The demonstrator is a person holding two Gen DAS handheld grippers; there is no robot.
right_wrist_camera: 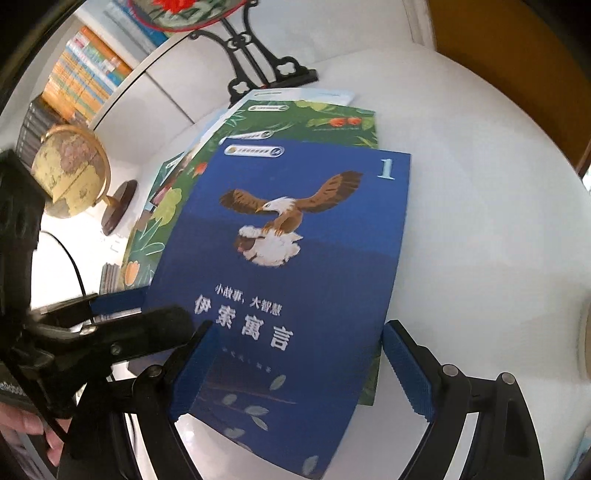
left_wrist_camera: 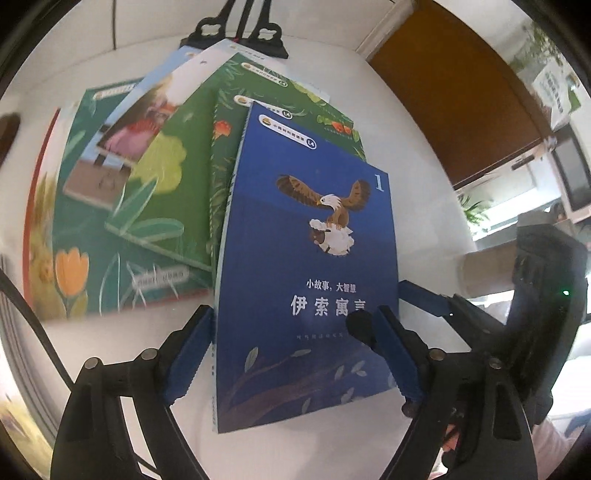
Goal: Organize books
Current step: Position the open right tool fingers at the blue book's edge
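blue eagle book sits between both sets of wide jaws

the blue eagle book (left_wrist_camera: pixel 306 258) lies flat, cover up, on the white table (left_wrist_camera: pixel 417 192), topmost of a fanned spread of picture books. under it and off to its left, in the left wrist view, are a green leafy book (left_wrist_camera: pixel 170 177), a book with a pink figure on its cover (left_wrist_camera: pixel 136 125) and a teal book with an orange tulip (left_wrist_camera: pixel 81 266). a black ornate stand (left_wrist_camera: pixel 236 33) rises at the far edge of the spread; a globe (right_wrist_camera: pixel 70 170) stands further left in the right wrist view.

both grippers point steeply down at the near, lower end of the blue book. the left gripper (left_wrist_camera: pixel 295 354) is released, its blue pads spread: the left pad stands just outside the spine edge, the right pad over the cover near the title. the right gripper (right_wrist_camera: pixel 299 373) is also released, and its pads straddle nearly the whole width of the cover. nothing is pinched by either; whether any pad touches the cover i cannot tell.

the book's long axis runs away from both grippers, spine on the left. both hang over the same end, so neither is clearly nearer. the right gripper looks better centred on the cover; the left sits closer to the spine edge, the likelier place to pinch or nudge the book square.
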